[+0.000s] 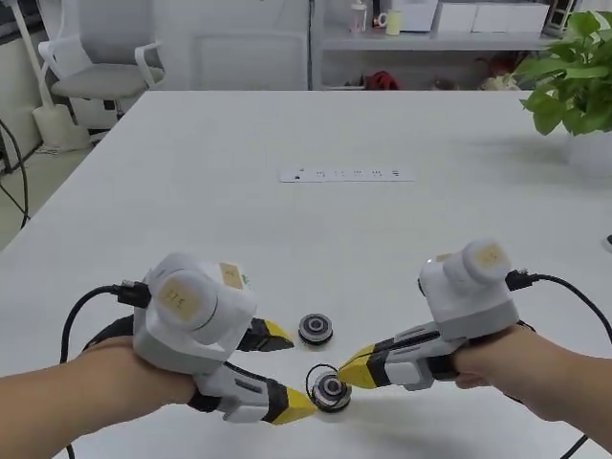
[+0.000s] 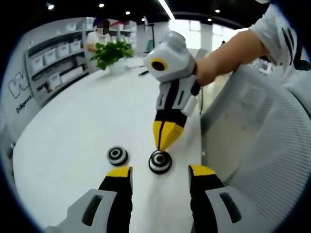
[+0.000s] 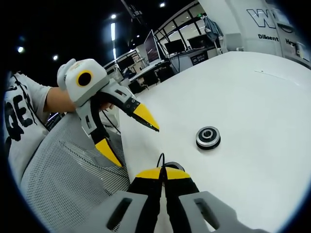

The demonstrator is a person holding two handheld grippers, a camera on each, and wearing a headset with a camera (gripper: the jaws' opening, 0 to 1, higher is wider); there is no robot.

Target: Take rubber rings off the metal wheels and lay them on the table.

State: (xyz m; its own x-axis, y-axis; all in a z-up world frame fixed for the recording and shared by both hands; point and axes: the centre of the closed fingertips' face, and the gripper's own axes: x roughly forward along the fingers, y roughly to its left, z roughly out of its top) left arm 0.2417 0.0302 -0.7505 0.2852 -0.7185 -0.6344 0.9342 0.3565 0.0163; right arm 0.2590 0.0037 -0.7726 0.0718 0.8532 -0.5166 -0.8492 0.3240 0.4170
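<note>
Rubber ring (image 3: 161, 158): a thin black loop, pinched at the tips of the right claw (image 3: 163, 174), whose yellow jaws are pressed together on it. The loop stands up off the near wheel (image 1: 332, 392); how much of it sits on the rim I cannot tell, since the right claw's own jaws cover most of that wheel in the right gripper view.

The near wheel is a small round metal disc with a dark outer band and a bright hub. It lies flat close to the front edge of the white surface (image 1: 191, 191). The left claw (image 1: 287, 373) is spread wide, one yellow tip on each side of this wheel. A second wheel (image 1: 316, 328) lies flat just beyond, apart from the first, and the left claw's far jaw points in close beside it.

Farther out, a white power strip (image 1: 346, 174) lies mid-surface, well apart from the work. A leafy plant (image 1: 572, 76) stands at the far right, and a grey office chair (image 1: 96, 72) sits past the far left edge.
</note>
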